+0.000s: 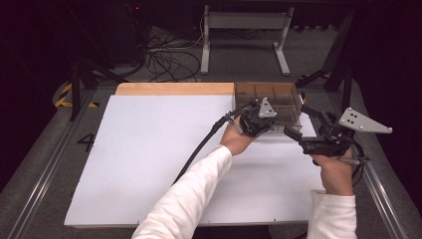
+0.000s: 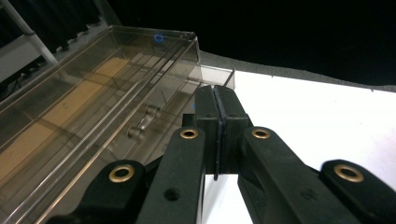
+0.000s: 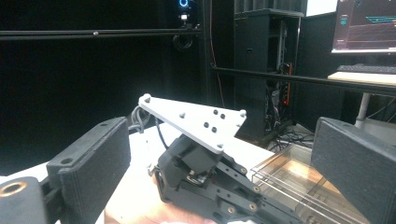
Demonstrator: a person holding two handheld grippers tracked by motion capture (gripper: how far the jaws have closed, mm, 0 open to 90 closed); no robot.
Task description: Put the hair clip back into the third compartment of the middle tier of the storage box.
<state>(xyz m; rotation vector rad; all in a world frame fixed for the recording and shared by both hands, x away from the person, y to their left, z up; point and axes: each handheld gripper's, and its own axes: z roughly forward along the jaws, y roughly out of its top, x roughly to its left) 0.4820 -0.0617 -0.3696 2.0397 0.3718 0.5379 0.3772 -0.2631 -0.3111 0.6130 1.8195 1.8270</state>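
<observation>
The white table top covers most of the high view, and a strip of bare wood runs along its far edge. At the far right corner of this table stands a clear plastic box with a brownish tint; thin walls divide its inside into compartments, and in the left gripper view a small metal part shows through the lid, though I cannot tell in which compartment it lies. The person's two forearms in white sleeves come from the bottom edge of the high view toward this box. The left gripper is at the near edge of the box, with its tip just at the front wall; whether it touches the plastic I cannot tell. In the left gripper view its two black jaws are pressed together, pad against pad, with nothing between them, and they point at the corner of the box. The right gripper is just to the right, near the right end of the box, and its jaws stand wide apart and empty; in the right gripper view the two large pads frame the left gripper and a part of the box.
</observation>
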